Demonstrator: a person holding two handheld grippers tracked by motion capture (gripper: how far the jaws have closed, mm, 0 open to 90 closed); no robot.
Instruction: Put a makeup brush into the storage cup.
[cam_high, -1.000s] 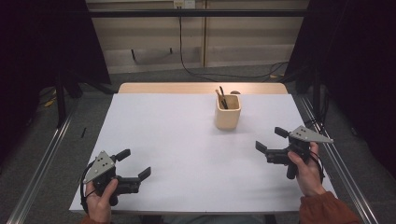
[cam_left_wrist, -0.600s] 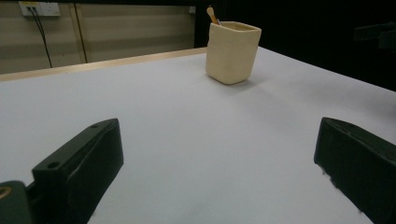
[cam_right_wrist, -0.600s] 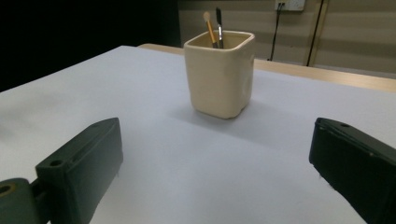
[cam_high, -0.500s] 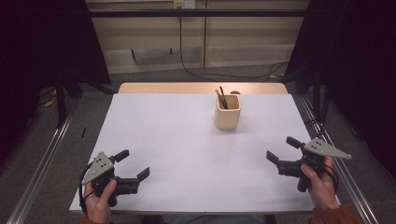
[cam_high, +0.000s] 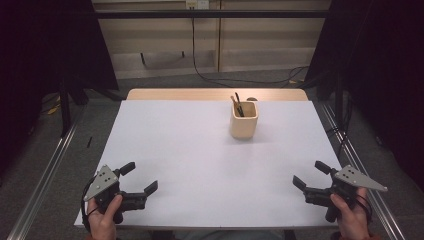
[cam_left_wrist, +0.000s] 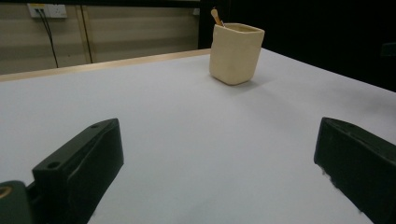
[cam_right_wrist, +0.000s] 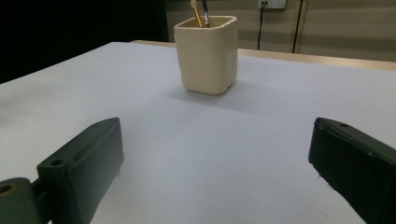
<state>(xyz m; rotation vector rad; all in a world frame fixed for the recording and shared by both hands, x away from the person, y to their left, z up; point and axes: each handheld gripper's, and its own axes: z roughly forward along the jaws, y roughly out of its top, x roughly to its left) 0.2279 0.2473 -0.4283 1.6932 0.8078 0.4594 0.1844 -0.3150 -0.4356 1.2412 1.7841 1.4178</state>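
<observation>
Table (cam_high: 200, 165) — rectangular, covered by a smooth matte white sheet; a strip of pale wood shows along the far edge.

Left gripper (cam_high: 140, 181) — black, angular body topped by a grey three-cornered plate, held in a hand at the near left corner of the table. Jaws spread wide, nothing between them; in the left gripper view the two blocky black jaws stand far apart over bare white sheet.

Right gripper (cam_high: 307, 176) — same build, held at the near right edge. Jaws likewise parted wide and empty.

Cup (cam_high: 244, 120) — cream, matte, squarish with rounded corners and slightly uneven walls. Stands upright on the far right-of-centre part of the sheet, well apart from both grippers.

Brushes (cam_high: 236, 103) — thin sticks, one pale wood, one dark, leaning inside the cup, tips above its rim.
</observation>
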